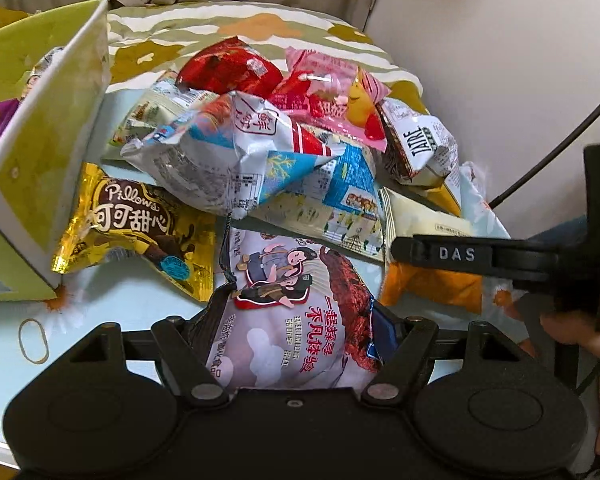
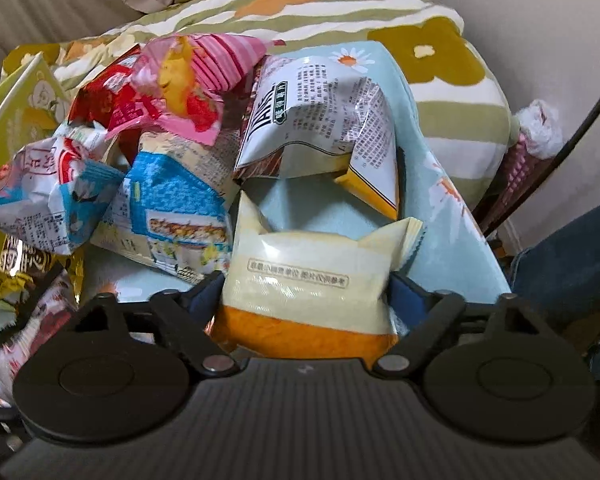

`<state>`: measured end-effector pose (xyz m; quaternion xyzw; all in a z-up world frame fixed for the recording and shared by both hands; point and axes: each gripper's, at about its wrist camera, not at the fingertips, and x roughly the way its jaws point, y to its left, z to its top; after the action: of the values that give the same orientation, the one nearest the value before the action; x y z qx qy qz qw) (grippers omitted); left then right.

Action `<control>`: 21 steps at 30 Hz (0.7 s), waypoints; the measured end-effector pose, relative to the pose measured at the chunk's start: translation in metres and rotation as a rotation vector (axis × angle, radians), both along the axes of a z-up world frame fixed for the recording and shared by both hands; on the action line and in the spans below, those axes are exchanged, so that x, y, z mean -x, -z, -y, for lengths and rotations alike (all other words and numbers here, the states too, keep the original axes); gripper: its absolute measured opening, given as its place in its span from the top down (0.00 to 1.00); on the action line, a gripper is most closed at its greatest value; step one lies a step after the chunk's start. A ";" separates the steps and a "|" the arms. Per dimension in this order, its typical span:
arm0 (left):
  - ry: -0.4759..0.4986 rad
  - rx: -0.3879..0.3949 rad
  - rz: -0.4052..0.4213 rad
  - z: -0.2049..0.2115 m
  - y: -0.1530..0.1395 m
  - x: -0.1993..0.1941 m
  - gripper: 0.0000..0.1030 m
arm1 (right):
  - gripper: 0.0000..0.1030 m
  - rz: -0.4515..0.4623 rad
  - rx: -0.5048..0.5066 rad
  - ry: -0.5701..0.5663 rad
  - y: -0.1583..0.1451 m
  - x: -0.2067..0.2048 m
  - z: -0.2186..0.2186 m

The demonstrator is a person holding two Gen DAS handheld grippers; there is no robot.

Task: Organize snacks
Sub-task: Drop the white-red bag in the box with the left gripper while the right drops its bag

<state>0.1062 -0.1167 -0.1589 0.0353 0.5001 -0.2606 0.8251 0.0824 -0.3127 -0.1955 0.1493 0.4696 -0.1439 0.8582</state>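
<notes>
A flowery blanket (image 2: 432,52) lies behind your blue daisy table (image 1: 140,300). A green box (image 1: 48,140) stands left of the snack pile (image 1: 260,140). Your left gripper (image 1: 296,316) squeezes the white bag (image 1: 292,320). Your right gripper (image 2: 306,300) squeezes the yellow bag (image 2: 312,280).
</notes>
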 end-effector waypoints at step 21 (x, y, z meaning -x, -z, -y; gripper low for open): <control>-0.134 0.077 0.182 -0.045 -0.104 0.018 0.25 | 0.11 0.188 -0.028 -0.118 -0.099 0.024 -0.015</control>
<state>0.0885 -0.0713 -0.0550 -0.0061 0.4141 -0.2197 0.8833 0.0588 -0.2973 -0.0966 0.1461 0.3969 -0.0717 0.9033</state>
